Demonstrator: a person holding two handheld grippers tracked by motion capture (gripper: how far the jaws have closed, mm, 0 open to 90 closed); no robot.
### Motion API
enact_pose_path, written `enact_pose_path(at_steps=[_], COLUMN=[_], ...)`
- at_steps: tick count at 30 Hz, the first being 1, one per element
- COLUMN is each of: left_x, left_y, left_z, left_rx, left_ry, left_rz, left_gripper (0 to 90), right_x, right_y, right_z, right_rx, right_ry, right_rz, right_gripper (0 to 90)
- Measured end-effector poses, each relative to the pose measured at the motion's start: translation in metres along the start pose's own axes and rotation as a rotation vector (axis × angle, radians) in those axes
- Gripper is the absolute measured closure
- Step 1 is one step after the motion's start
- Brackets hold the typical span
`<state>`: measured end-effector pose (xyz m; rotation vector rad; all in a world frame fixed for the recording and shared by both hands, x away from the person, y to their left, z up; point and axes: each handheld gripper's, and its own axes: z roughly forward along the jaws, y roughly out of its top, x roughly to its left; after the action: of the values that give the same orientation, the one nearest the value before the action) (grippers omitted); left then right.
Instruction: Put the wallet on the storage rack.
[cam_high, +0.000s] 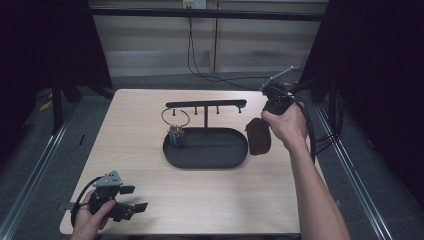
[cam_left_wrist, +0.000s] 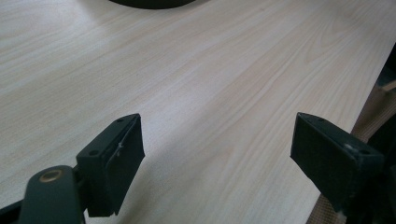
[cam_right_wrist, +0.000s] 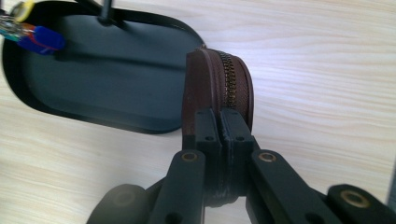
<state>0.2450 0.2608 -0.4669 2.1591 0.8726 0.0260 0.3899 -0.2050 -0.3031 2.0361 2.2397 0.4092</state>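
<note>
The right hand-held gripper (cam_right_wrist: 219, 128) covers the near end of the brown zip pouch (cam_right_wrist: 219, 86). The black tray (cam_left_wrist: 152, 3) is cut off by the left gripper view's top edge. The bundle (cam_high: 176, 136) hanging from the ring is too small to identify.

1 brown zip pouch (cam_high: 258, 136), 1 black tray (cam_high: 235, 156) (oval), 1 key ring (cam_high: 175, 118), 2 grippers

High view: fixed above the near edge, facing forward and down — whole table (cam_high: 150, 195) in frame. Left gripper view: low and close over bare tabletop, the black tray (cam_left_wrist: 149, 3) at its top edge. Right gripper view: close, angled down — shares that tray and the brown zip pouch (cam_right_wrist: 217, 88).
</note>
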Motion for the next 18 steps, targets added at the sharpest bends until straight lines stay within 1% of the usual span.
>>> enact_pose_path(at_steps=[3,6,9,12,15,17,18], left_x=[0.000,0.001,0.000,0.000,0.000,0.001,0.001], left_y=[0.000,0.000,0.000,0.000,0.000,0.000,0.000], left_z=[0.000,-0.001,-0.001,-0.001,-0.001,-0.001,-0.001], left_rx=[0.003,0.003,-0.002,-0.003,0.000,0.000,0.001], left_ry=[0.000,0.000,0.008,0.009,0.009,0.006,0.008], left_rz=[0.006,0.003,-0.001,-0.001,-0.001,-0.004,-0.003], left_gripper=[17.1,17.1,17.1,17.1,17.1,17.1,17.1], right_x=[0.003,0.006,0.009,0.009,0.006,0.005,0.004], right_y=[0.002,0.003,0.004,0.004,0.003,0.003,0.002], right_z=[0.004,0.009,0.012,0.014,0.018,0.021,0.022], right_rx=[0.000,-0.002,-0.013,-0.054,-0.081,-0.082,-0.085], right_ry=[0.035,0.043,0.069,0.100,0.136,0.158,0.163], right_rz=[0.000,-0.006,-0.003,0.015,0.035,0.049,0.054], right_gripper=[87.2,87.2,87.3,87.4,87.5,87.6,87.6])
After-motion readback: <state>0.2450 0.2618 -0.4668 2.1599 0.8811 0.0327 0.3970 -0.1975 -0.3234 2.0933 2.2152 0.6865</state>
